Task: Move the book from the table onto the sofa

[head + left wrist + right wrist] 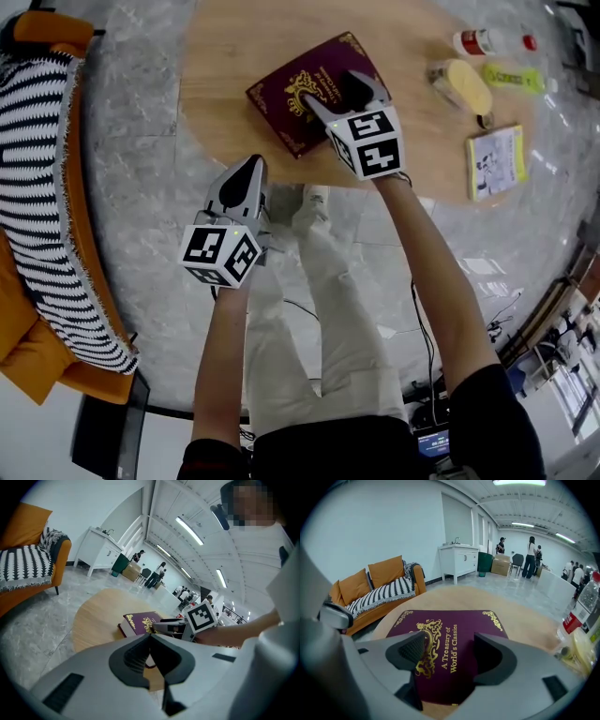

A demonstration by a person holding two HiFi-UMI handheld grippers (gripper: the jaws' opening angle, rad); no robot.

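Over the book (pixel 309 70), right gripper (pixel 339 94) tilts down, jaws spread; left gripper (pixel 251 169) clenched.

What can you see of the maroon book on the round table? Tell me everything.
The book is a thick hardback with a dark maroon cover, gold corner ornaments, a gold crest and the title A Treasury of World's Classics. It lies closed and flat, cover up, near the edge of the round wooden table, turned at an angle. The right gripper has its jaws open above the cover; whether they touch it cannot be told.
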